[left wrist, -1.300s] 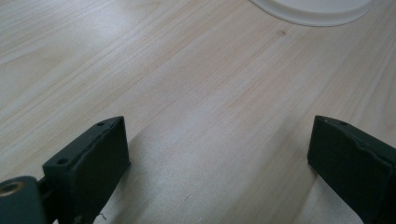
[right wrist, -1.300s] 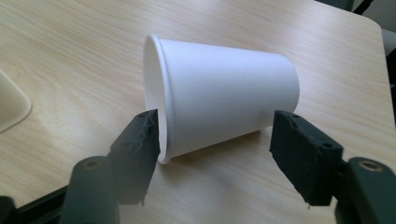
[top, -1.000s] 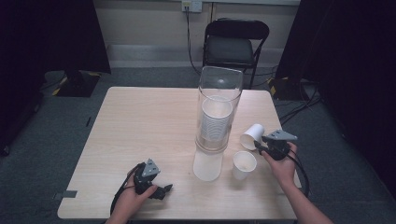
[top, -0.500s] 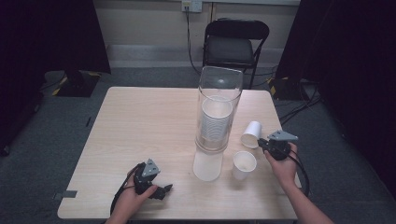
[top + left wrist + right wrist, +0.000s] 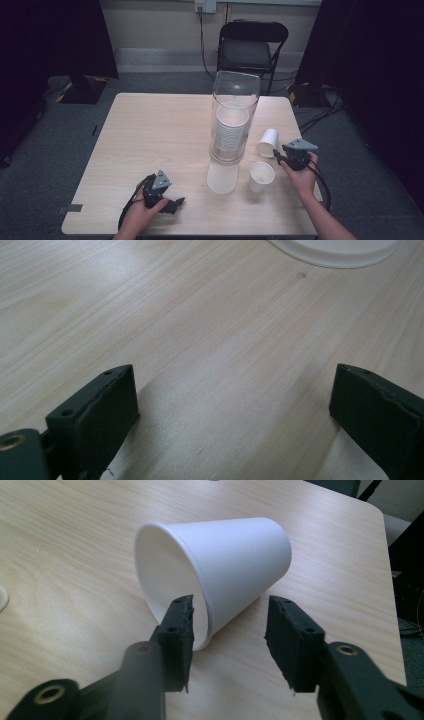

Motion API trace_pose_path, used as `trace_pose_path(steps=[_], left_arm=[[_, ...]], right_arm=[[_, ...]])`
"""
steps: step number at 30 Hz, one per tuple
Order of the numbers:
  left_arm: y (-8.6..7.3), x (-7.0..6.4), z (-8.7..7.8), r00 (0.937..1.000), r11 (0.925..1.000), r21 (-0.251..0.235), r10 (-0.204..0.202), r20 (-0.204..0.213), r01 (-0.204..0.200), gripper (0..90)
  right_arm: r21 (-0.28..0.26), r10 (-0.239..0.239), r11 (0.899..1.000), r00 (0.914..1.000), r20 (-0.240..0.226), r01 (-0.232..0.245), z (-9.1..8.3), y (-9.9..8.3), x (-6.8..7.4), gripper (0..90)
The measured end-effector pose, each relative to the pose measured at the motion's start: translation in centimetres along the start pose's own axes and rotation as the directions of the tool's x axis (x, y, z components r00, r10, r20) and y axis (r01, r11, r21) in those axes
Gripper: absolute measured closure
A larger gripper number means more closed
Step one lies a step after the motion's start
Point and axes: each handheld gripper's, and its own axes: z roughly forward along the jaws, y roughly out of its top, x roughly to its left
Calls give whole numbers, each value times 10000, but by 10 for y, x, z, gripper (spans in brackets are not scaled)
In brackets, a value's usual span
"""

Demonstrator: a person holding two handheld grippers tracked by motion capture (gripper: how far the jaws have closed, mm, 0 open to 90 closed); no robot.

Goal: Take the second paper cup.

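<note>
A white paper cup lies on its side on the table, mouth towards my right gripper. That gripper is open. Its left jaw stands at the cup's mouth and its right jaw outside the wall, so the lower rim lies between them, unpinched. From above, the lying cup is just left of the right gripper. A second cup stands upright nearby. My left gripper rests low at the table's front, open over bare wood.
A tall clear cylinder holding a stack of white cups stands mid-table. A round white lid lies flat in front of it, and its edge is ahead of the left gripper. A black chair stands behind the table.
The right gripper has shifted slightly at the lying cup's rim, and the cup has barely moved. The left gripper has stayed still.
</note>
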Motion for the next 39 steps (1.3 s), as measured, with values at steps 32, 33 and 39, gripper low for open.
trace_pose_path(steps=[32,33,39], left_arm=[[0,0,0,10000,10000,-1,0,-2,0,47],[0,0,0,10000,10000,1,3,-2,-3,48],[0,0,0,10000,10000,6,7,-4,-7,48]], right_arm=[[309,167,9994,9952,-962,-138,-24,30,-15,875],[378,125,9992,9942,-1071,-85,-26,32,-14,875],[877,79,9961,9863,-1646,66,-34,38,-10,875]])
